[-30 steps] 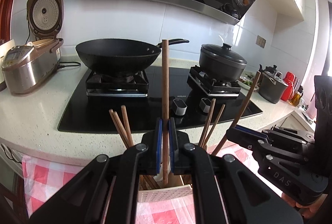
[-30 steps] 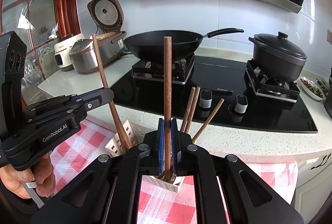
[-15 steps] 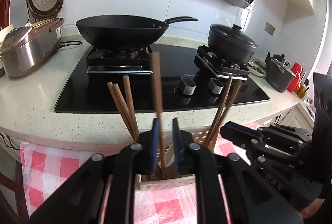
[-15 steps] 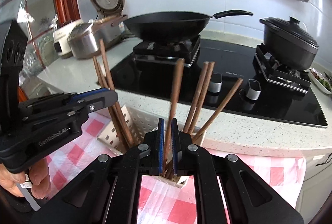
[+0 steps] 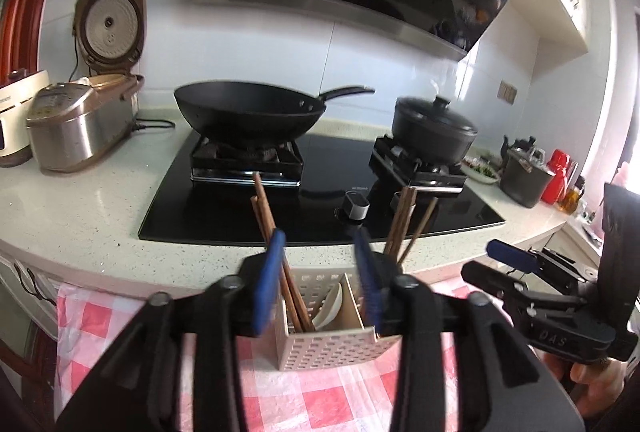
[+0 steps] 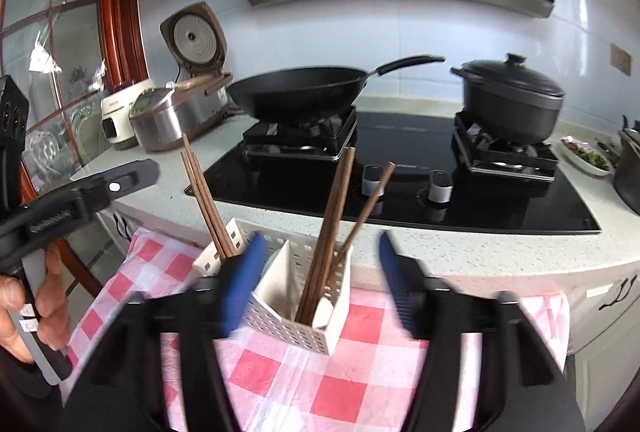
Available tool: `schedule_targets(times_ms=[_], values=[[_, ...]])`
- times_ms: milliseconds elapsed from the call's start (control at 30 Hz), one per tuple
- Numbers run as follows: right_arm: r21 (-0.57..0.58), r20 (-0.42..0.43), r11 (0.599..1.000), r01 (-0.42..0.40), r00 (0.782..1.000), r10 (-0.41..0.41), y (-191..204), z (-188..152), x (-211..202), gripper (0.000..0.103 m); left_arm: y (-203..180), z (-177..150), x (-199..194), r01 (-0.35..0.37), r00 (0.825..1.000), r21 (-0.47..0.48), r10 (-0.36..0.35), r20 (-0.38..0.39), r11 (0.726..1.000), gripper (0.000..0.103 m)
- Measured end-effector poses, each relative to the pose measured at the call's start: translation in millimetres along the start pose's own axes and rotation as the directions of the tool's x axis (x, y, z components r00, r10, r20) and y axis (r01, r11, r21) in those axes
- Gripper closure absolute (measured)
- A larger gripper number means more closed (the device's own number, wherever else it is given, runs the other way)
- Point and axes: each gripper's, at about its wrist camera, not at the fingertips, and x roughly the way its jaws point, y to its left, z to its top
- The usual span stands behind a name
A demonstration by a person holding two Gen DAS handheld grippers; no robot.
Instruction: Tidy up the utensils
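Left wrist view: the left gripper (image 5: 320, 268) has just opened its jaws, empty, leaving chopsticks (image 5: 276, 248) standing in the caddy (image 5: 332, 350). The right gripper (image 6: 320, 272) has just opened too, holding nothing, its chopsticks (image 6: 332, 216) sorted into the other compartment.

- Wok (image 5: 250, 112) on the left burner.
- Lidded pot (image 5: 434, 130) on the right burner.
- Open rice cooker (image 5: 86, 120) on the desk (image 5: 80, 200).
- Checked cloth (image 6: 360, 372).
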Motion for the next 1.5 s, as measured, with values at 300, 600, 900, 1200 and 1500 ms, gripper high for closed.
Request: schedule_targets(times_ms=[300,600,900,1200,1500], values=[[0.057,0.096,0.997,0.059,0.993,-0.064,-9,-109,-6,0.032,6,-115,-17,-0.021,1.0,-0.013,0.021,0.015,1.0,0.036],[0.059,0.136,0.997,0.057,0.989,-0.065,-5,-141,-1,0.025,5,-164,-2,-0.057,0.998,0.013,0.057,0.007,0.998,0.025],[0.059,0.156,0.997,0.052,0.986,-0.061,-2,-146,-5,0.024,7,-165,-1,-0.032,0.999,0.014,0.032,0.014,0.999,0.019],[0.061,0.151,0.997,0.044,0.987,-0.053,-4,-146,-5,0.024,7,-165,-1,-0.028,0.999,0.014,0.027,0.017,1.0,0.018],[0.064,0.151,0.997,0.038,0.987,-0.047,-4,-146,-5,0.024,7,-165,-1,-0.026,1.0,0.019,0.026,0.017,0.999,0.016]])
